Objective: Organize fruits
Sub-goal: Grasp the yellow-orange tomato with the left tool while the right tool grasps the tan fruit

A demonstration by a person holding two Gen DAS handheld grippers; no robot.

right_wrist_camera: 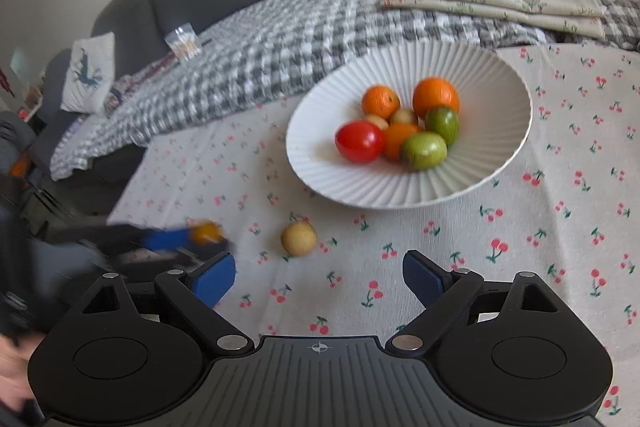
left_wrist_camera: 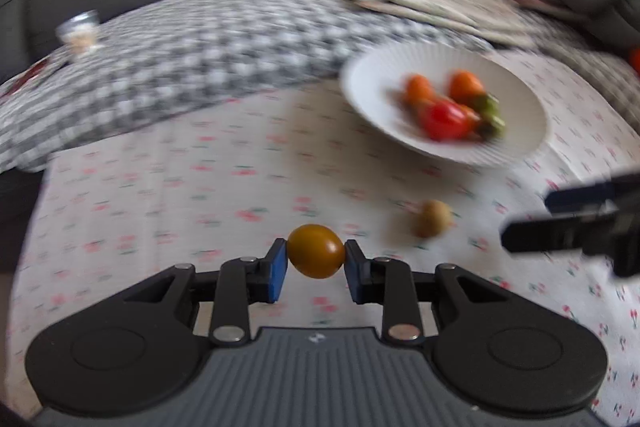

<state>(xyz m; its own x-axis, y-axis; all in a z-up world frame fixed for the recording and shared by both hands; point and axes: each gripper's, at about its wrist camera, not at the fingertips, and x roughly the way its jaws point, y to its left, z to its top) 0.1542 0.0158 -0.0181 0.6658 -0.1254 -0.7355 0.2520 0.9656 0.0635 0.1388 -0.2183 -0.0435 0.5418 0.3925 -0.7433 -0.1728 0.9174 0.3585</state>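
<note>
The left gripper (left_wrist_camera: 316,261), jaws clamped on an amber fruit (left_wrist_camera: 316,251), probably heads for the bowl (right_wrist_camera: 312,155) at upper right, while the right gripper (right_wrist_camera: 318,277), jaws apart, faces the tan fruit (right_wrist_camera: 299,237).

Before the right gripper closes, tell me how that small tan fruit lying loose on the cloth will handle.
The tan fruit looks round and smooth, so it may roll if nudged. It seems small and probably light. The right gripper is open wider than the fruit, so centring it should help.
</note>
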